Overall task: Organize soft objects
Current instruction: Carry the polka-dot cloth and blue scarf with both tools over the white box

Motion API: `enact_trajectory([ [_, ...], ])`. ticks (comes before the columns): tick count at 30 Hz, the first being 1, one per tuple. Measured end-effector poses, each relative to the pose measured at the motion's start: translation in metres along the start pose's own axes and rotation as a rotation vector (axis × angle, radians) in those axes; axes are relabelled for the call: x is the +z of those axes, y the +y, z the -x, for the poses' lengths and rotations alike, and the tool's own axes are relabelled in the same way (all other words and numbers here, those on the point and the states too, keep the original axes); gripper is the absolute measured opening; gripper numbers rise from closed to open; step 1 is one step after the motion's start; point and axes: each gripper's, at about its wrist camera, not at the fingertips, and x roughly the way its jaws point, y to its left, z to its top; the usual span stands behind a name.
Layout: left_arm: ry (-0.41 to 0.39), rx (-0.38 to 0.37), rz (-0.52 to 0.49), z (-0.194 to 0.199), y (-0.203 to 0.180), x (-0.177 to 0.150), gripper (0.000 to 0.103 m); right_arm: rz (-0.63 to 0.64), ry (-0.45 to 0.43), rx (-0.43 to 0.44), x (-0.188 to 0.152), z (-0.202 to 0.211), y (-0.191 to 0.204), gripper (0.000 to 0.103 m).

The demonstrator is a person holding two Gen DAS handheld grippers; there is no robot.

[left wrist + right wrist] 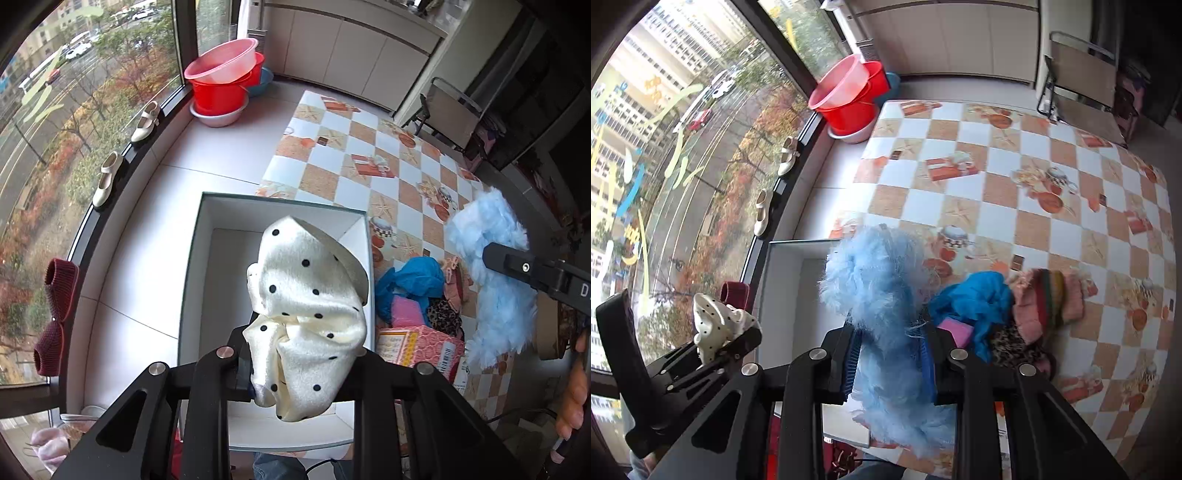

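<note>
My left gripper (303, 365) is shut on a cream satin cloth with black polka dots (306, 295), which hangs over the open white box (207, 280). The same cloth (716, 321) and left gripper (727, 343) show at the lower left of the right wrist view. My right gripper (890, 354) is shut on a fluffy light-blue piece (882, 295), held above the table by the box's right side; it also shows in the left wrist view (491, 266). A heap of soft things lies on the table: a blue cloth (975, 299), a pink knit hat (1049, 302), a leopard-print piece (1012, 343).
The table carries a checkered orange-and-white cover (1034, 184). A pink printed carton (428, 347) sits beside the box. Stacked red and pink basins (225, 81) stand on the floor by the window. Cream shoes (146, 122) and dark-red slippers (55, 314) rest on the sill. A folding chair (1082, 77) stands at the back.
</note>
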Motion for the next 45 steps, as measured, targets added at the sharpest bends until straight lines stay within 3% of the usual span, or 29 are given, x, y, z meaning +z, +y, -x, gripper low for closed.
enact_trajectory([
  [10, 0.034, 0.009, 0.009, -0.013, 0.024, -0.03, 0.027, 0.122, 0.07, 0.011, -0.01, -0.037, 0.066, 0.03],
  [16, 0.076, 0.005, 0.016, -0.025, 0.03, -0.052, 0.027, 0.151, 0.123, 0.009, -0.025, -0.057, 0.083, 0.03],
  [30, 0.135, 0.017, 0.047, -0.051, 0.048, -0.078, 0.027, 0.177, 0.216, -0.022, -0.045, -0.092, 0.101, 0.03],
  [45, 0.213, 0.023, 0.005, -0.079, 0.049, -0.101, 0.027, 0.134, 0.279, -0.033, -0.061, -0.123, 0.1, 0.03],
])
